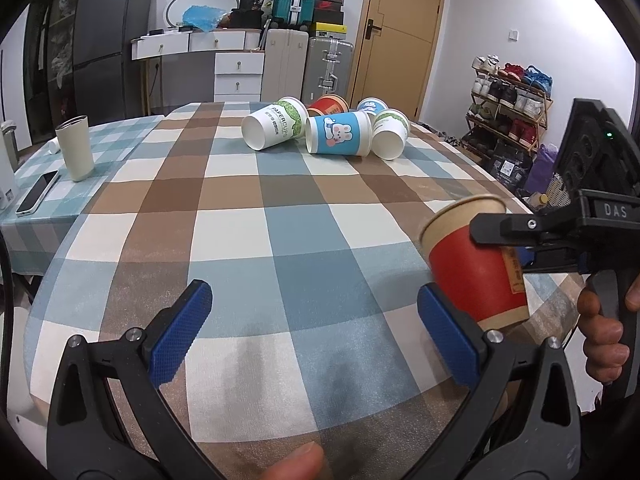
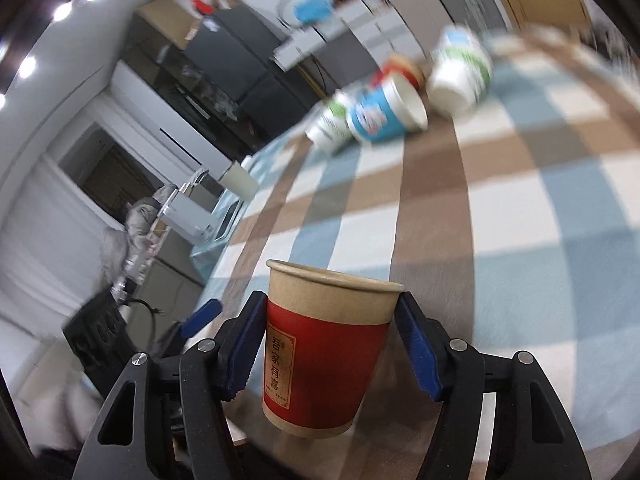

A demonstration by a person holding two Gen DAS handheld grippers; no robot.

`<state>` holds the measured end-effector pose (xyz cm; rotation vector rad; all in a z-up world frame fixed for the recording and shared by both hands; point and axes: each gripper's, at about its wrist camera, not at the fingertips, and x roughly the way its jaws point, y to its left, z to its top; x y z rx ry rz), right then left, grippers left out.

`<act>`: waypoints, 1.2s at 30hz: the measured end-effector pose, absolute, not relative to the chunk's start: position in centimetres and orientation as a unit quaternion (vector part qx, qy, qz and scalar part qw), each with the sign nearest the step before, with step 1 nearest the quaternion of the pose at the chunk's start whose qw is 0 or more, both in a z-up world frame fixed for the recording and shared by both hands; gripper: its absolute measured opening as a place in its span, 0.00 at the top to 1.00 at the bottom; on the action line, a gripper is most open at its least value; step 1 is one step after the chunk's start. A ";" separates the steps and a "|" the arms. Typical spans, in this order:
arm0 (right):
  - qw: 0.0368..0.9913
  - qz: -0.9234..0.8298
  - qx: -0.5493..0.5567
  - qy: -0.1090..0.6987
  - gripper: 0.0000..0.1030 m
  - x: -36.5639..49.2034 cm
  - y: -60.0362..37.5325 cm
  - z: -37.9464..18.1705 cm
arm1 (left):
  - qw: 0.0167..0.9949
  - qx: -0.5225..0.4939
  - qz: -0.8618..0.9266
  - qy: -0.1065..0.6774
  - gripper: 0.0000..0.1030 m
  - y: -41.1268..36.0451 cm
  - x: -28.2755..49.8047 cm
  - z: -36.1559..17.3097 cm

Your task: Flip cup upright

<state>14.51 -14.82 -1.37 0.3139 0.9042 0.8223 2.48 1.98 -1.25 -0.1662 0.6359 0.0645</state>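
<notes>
Right gripper (image 2: pixel 328 344) clamped on the red cup (image 2: pixel 320 360), mouth up, off the table; left gripper (image 1: pixel 316 336) wide open, holding nothing.

I've got the blue pads (image 2: pixel 420 356) pinching the cup just under its kraft rim, probably so the taper can't slip through while it's set down. From the left wrist view it hangs at near right, slightly tilted, above the checked tablecloth (image 1: pixel 280 220). Cup label is a vertical strip of Chinese characters, too small for me to read reliably. Right gripper body shows "DAS". Far centre: a pile of tipped cups, one marked "PAPERCUPS" (image 1: pixel 276 122), one blue with a rabbit (image 1: pixel 340 134). Left side kept clear, likely standby.
</notes>
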 end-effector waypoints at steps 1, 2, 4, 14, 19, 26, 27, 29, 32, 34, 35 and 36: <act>0.824 0.380 0.129 0.400 0.36 14.0 -14.7 -1.1 | 0.946 -0.082 0.032 0.311 0.00 2.0 2.5 -1.3; 0.838 0.374 0.112 0.381 0.36 13.6 -14.6 -0.9 | 0.946 -0.083 0.032 0.312 0.00 2.0 2.5 -1.3; 0.864 0.360 0.082 0.342 0.36 12.7 -14.3 -0.9 | 0.946 -0.083 0.032 0.311 0.00 2.0 2.5 -1.3; 0.915 0.321 0.010 0.245 0.36 10.6 -12.1 -1.4 | 0.945 -0.089 0.038 0.312 0.00 2.5 2.6 -1.6; 0.920 0.322 0.007 0.221 0.36 10.3 -11.6 -0.8 | 0.945 -0.092 0.039 0.310 0.00 2.7 2.5 -1.6; 0.916 0.327 0.000 0.230 0.37 10.4 -11.1 -0.9 | 0.945 -0.094 0.040 0.311 0.00 2.8 2.5 -1.6; 0.915 0.329 -0.004 0.233 0.37 10.3 -11.0 -1.1 | 0.945 -0.094 0.040 0.311 0.00 2.8 2.5 -1.6; 0.912 0.333 -0.009 0.238 0.38 10.3 -11.0 -1.5 | 0.945 -0.094 0.040 0.311 0.00 2.8 2.5 -1.6; 0.910 0.341 -0.012 0.236 0.38 9.7 -11.5 -1.3 | 0.945 -0.094 0.040 0.311 0.00 2.8 2.5 -1.6; 0.907 0.347 -0.016 0.236 0.38 9.1 -12.0 -1.2 | 0.945 -0.094 0.040 0.311 0.00 2.8 2.5 -1.6; 0.906 0.351 -0.018 0.236 0.38 8.7 -12.3 -1.1 | 0.945 -0.094 0.040 0.310 0.00 2.8 2.5 -1.6; 0.905 0.354 -0.020 0.235 0.38 8.3 -12.6 -1.1 | 0.945 -0.094 0.039 0.310 0.00 2.9 2.5 -1.6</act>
